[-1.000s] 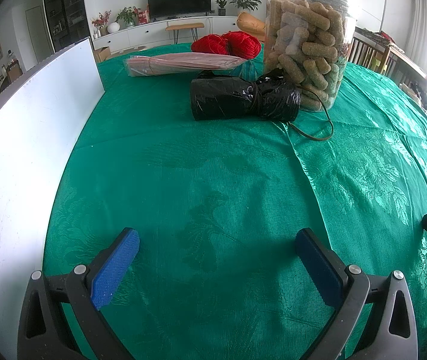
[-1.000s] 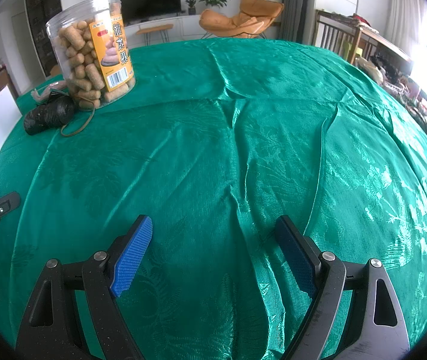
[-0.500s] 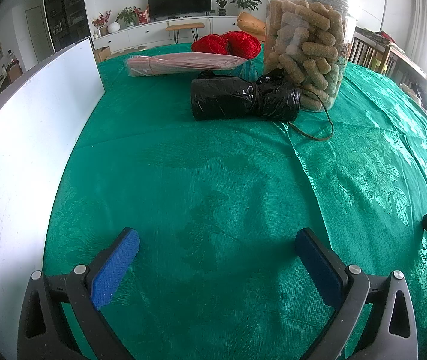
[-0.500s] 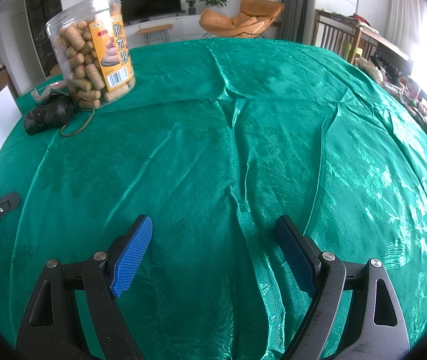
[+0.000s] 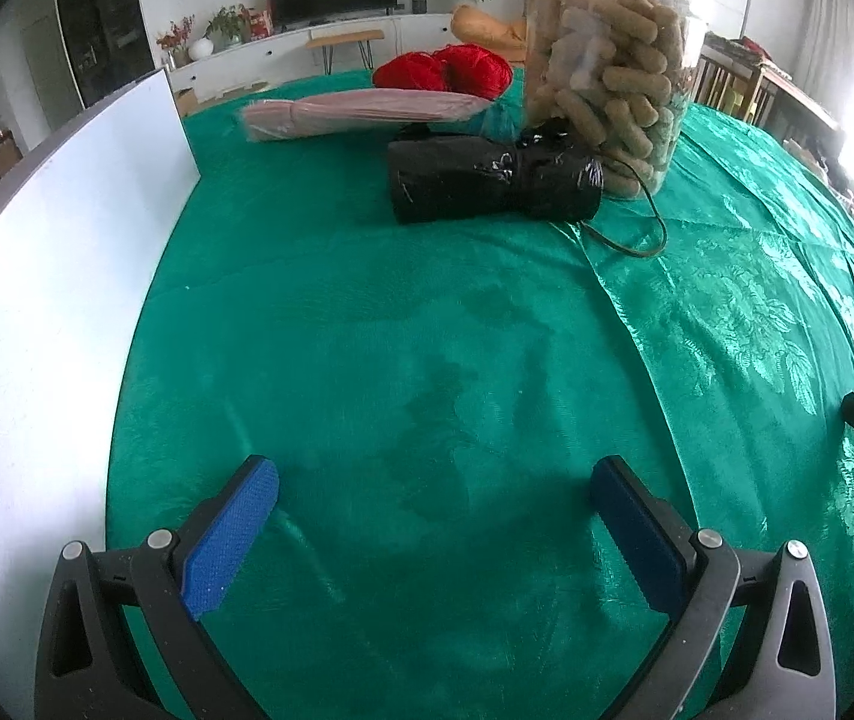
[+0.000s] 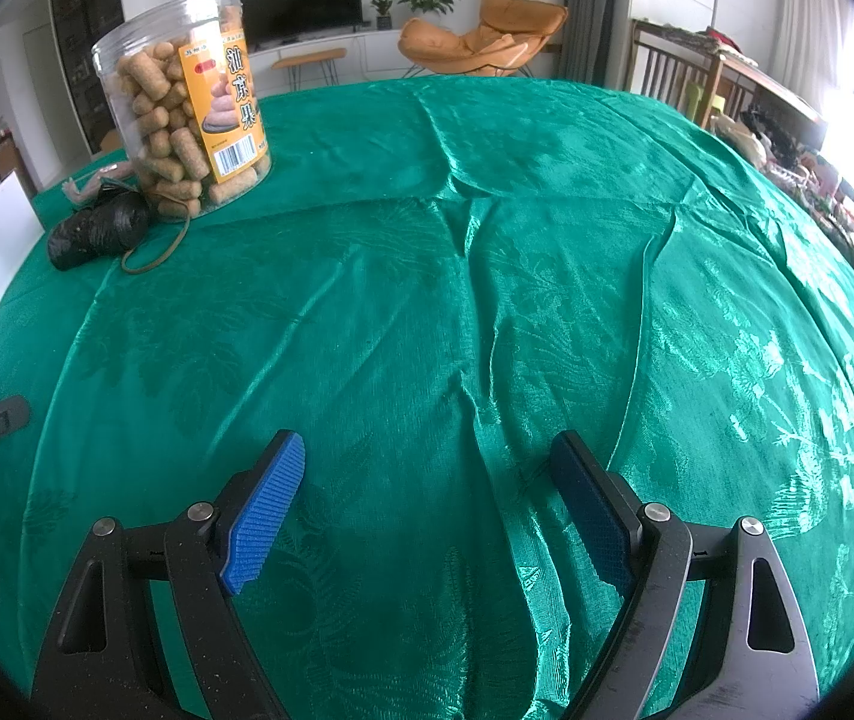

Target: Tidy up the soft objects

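A black plastic-wrapped roll (image 5: pixel 490 186) lies on the green tablecloth (image 5: pixel 427 330), far ahead of my left gripper (image 5: pixel 436 516), which is open and holds nothing. Behind the roll lie a flat pink packet (image 5: pixel 361 114) and two red yarn balls (image 5: pixel 445 69). A thin brown loop (image 5: pixel 637 234) trails from the roll's right end. In the right wrist view the roll (image 6: pixel 100 231) sits far to the left. My right gripper (image 6: pixel 427 498) is open over bare cloth, with nothing between its fingers.
A tall clear jar of tan snack sticks (image 5: pixel 607 66) stands just right of the roll, also seen as the jar (image 6: pixel 184 102). A white board (image 5: pixel 55 276) runs along the table's left side. The cloth has raised folds (image 6: pixel 475 228). Chairs and furniture stand beyond the table.
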